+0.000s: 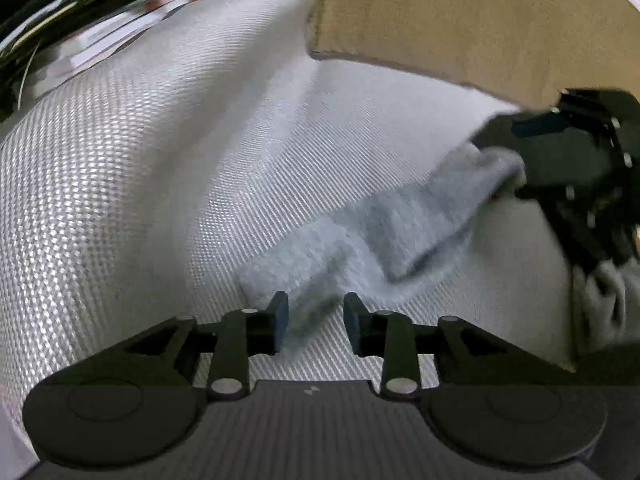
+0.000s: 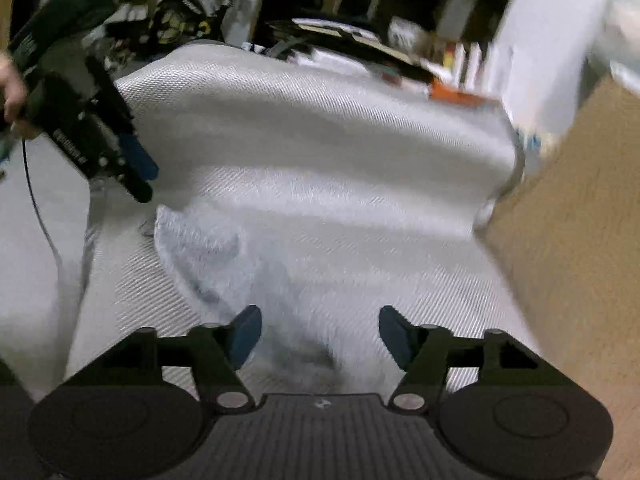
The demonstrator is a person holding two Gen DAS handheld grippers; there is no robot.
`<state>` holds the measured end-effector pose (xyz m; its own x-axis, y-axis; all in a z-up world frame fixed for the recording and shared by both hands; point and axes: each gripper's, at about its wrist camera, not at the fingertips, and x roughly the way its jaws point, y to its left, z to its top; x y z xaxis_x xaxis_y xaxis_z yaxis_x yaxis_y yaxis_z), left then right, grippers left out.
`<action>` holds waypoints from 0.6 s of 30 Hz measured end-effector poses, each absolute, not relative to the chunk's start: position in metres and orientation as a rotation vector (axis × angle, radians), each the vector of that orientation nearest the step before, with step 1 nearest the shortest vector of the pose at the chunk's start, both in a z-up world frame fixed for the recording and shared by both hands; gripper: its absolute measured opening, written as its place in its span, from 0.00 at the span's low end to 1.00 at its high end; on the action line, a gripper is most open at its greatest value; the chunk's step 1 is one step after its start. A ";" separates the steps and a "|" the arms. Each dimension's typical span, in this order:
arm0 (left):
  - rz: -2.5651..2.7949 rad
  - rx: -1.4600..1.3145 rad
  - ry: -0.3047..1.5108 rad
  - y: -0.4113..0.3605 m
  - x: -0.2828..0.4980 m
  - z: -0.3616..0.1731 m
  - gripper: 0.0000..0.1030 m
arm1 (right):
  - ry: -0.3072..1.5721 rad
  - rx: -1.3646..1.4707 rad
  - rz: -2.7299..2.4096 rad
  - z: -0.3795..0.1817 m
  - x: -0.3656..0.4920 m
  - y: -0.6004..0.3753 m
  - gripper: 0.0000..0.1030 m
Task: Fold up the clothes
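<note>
Woven silver-white cloth (image 1: pixel 152 184): covers the work surface, rumpled in broad ridges, fills most of both views.

Tan cardboard panel (image 1: pixel 460 16): stands at the cloth's edge; 1 o'clock in the left wrist view, 3 o'clock in the right wrist view.

Clutter of books and papers (image 1: pixel 96 12): blurred pile beyond the cloth's far edge, 11 o'clock in the left wrist view; items not distinguishable.

Grey garment (image 1: pixel 384 236): small, soft, pale grey piece lying crumpled on the cloth, stretching from 6 o'clock toward 3 o'clock in the left wrist view. Kind of garment not clear through the blur.

Right gripper (image 2: pixel 320 336): jaws spread wide; one end of the garment lies on the cloth between the blue pads, which do not press it.

Left gripper (image 1: pixel 316 320): jaws partly spread; the garment's other end lies in the gap, pads clear of it. Seen at 9 o'clock in the right wrist view, held by a hand (image 2: pixel 12 88).
</note>
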<state>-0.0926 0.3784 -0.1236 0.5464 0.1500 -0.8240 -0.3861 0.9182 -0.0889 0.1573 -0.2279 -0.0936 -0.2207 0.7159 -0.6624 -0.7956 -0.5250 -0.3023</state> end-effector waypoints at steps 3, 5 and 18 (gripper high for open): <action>0.287 -0.310 0.947 0.391 -0.083 -0.134 0.56 | 0.129 -1.017 1.950 -0.096 0.146 -0.213 0.67; 0.255 -0.304 0.992 0.396 -0.072 -0.148 0.57 | 0.200 -1.074 1.979 -0.104 0.141 -0.201 0.67; 0.195 -0.200 0.973 0.402 -0.062 -0.147 0.68 | 0.443 -0.920 1.985 -0.108 0.187 -0.194 0.08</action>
